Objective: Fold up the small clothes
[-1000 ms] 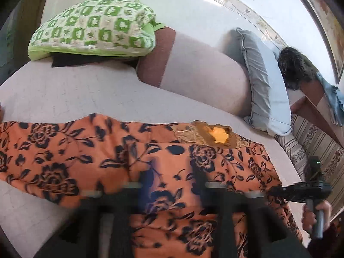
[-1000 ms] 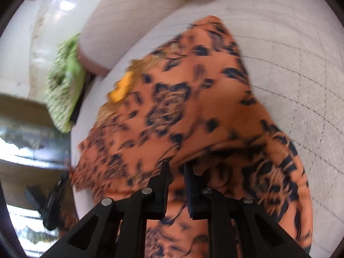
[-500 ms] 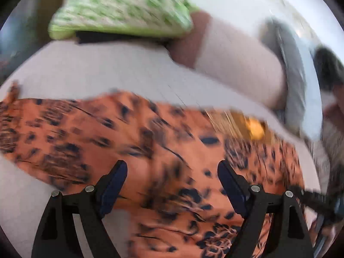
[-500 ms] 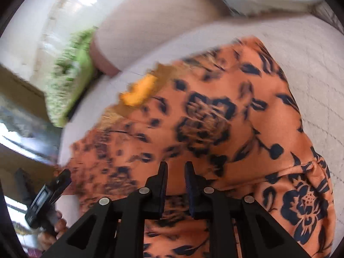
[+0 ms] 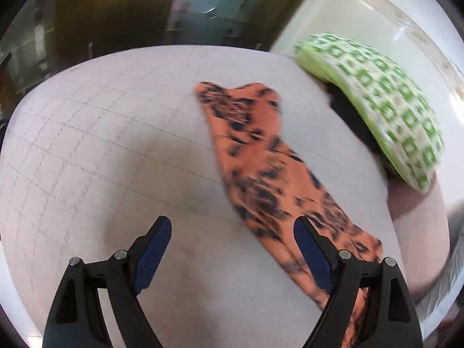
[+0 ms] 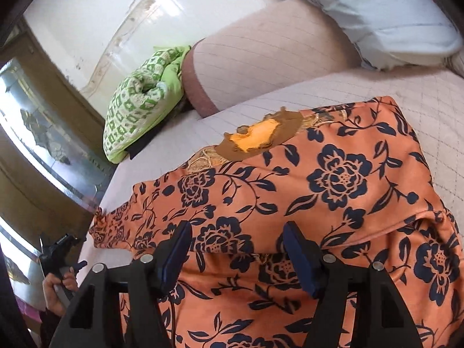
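Observation:
An orange garment with a dark floral print (image 6: 333, 179) lies spread on the pale quilted bed (image 6: 435, 92), its embroidered neckline (image 6: 261, 136) toward the pillows. My right gripper (image 6: 236, 229) hovers over the folded-in cloth; its jaws are opening and the pads stand apart, pressing nothing. In the left wrist view one sleeve of the garment (image 5: 261, 156) stretches across the bed (image 5: 101, 145). My left gripper (image 5: 232, 226) is open above bare bedding, its right finger overlapping the sleeve's edge. The left gripper also shows, held in a hand (image 6: 58, 281), at the bed's left edge.
A green-and-white checked cushion (image 5: 385, 107) and a pinkish bolster (image 6: 275, 58) lie at the head of the bed, with a pale blue pillow (image 6: 377, 8) beyond. A dark wooden frame with glass (image 6: 34, 133) runs along the bed's left side.
The right gripper's jaws, shut on the cloth before, have parted and let it go. The left gripper swung left along the garment toward the outstretched sleeve and turned.

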Available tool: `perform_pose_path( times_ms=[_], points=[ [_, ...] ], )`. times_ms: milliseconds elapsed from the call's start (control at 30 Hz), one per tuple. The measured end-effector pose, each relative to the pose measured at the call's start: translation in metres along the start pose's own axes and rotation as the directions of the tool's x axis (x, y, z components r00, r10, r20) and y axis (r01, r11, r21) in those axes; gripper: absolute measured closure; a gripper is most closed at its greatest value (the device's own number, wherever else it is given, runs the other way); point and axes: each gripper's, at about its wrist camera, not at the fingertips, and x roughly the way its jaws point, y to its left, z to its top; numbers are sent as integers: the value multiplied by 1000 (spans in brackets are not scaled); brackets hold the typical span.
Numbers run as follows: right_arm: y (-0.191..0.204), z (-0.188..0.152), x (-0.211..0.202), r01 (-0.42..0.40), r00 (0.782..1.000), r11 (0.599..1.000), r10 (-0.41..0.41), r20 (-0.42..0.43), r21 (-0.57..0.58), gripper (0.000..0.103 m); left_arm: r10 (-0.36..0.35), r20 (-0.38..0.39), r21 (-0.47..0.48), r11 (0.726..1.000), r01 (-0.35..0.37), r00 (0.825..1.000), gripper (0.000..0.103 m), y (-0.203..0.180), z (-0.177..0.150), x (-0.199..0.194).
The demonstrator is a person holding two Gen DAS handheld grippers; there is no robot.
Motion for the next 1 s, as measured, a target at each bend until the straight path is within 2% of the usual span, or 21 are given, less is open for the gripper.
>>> perform_pose_path(
  times_ms=[67, 167, 267, 333, 500, 533, 567, 600, 633, 667, 733, 833, 933, 1000],
  points=[
    [1, -1, 2, -5, 1000, 1000, 5, -9, -3, 34, 1, -12, -13, 1000, -1, 1000, 16, 8, 9, 9],
    [-2, -1, 7, -2, 1000, 1000, 3, -20, 2, 34, -71, -50, -13, 997, 70, 996, 15, 7, 18, 25],
    [-8, 2, 12, -1, 1000, 1000, 2, -22, 20, 34, -95, -27, 5, 995, 95, 995, 12, -4, 22, 30],
    [-11, 5, 13, 1, 1000, 1000, -1, -21, 22, 34, -127, -42, 19, 992, 128, 991, 12, -13, 26, 39],
    [-19, 10, 16, 17, 1000, 1000, -16, -18, 22, 34, -121, 5, 64, 991, 120, 993, 12, -31, 33, 54],
    [-21, 10, 16, 17, 1000, 999, -17, -17, 31, 34, -124, 23, 70, 990, 122, 992, 15, -34, 35, 57],
    [-24, 11, 16, 14, 1000, 999, -13, -16, 43, 34, -130, 33, 71, 989, 128, 991, 36, -36, 36, 58],
    [-25, 12, 15, 10, 1000, 999, -9, -15, 50, 34, -141, 30, 75, 987, 139, 990, 70, -38, 39, 61],
    [-27, 12, 14, 10, 1000, 998, -9, -11, 54, 34, -147, 3, 82, 986, 147, 989, 83, -43, 40, 68],
    [-27, 13, 13, 12, 1000, 999, -12, -5, 52, 34, -132, -6, 97, 987, 132, 991, 86, -48, 39, 71],
    [-26, 13, 12, 18, 1000, 999, -18, 2, 40, 34, -123, 41, 167, 979, 114, 992, 90, -62, 32, 63],
    [-24, 15, 7, 13, 1000, 999, -14, 19, 38, 34, -175, 92, 276, 950, 144, 980, 91, -93, 21, 36],
    [-25, 17, 1, 6, 999, 998, -9, 43, 56, 34, -232, 132, 430, 889, 155, 964, 91, -145, -5, -2],
    [-27, 19, -3, 1, 998, 997, -5, 57, 73, 34, -302, 115, 527, 826, 200, 946, 91, -184, -34, -27]
  ],
)
